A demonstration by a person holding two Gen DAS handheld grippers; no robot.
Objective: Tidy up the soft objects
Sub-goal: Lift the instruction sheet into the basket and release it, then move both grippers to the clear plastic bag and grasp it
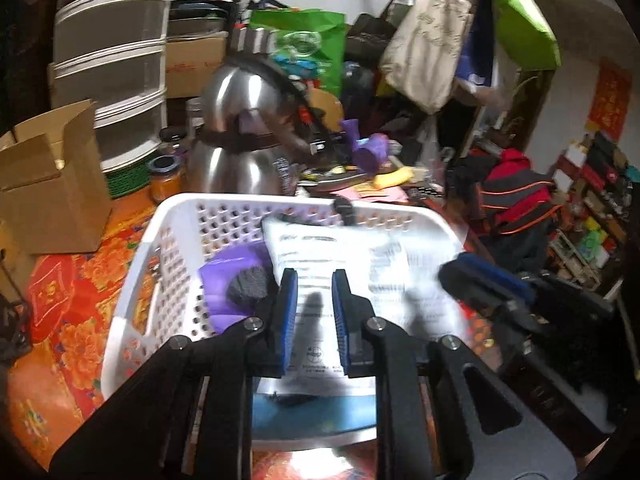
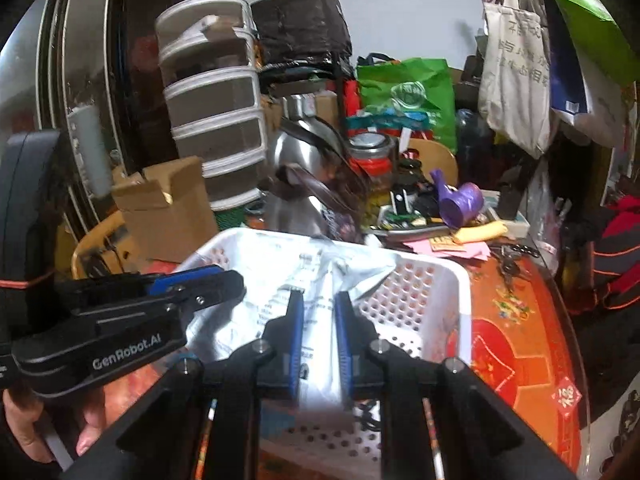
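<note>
Packet (image 1: 340,264), white and glossy with printed text, lies crumpled in the white basket (image 1: 180,216); left gripper (image 1: 314,320) and right gripper (image 2: 318,334) jaws stand slightly apart above it, gripping nothing.

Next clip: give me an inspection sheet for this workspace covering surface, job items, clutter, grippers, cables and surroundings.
Surface: red and orange floral tablecloth.
Job's things: white perforated plastic basket holding a white printed plastic pouch and a purple soft block with a dark grey lump on it.
Clutter: steel kettle, brown cardboard box, purple bird-shaped figure, orange-filled glass jar.
Grippers: left gripper and right gripper both over the basket, jaws narrowly apart, pads not seen pressing anything.
Cables: nothing seen.
Surroundings: stacked clear drawers, green shopping bag, hanging beige tote.
</note>
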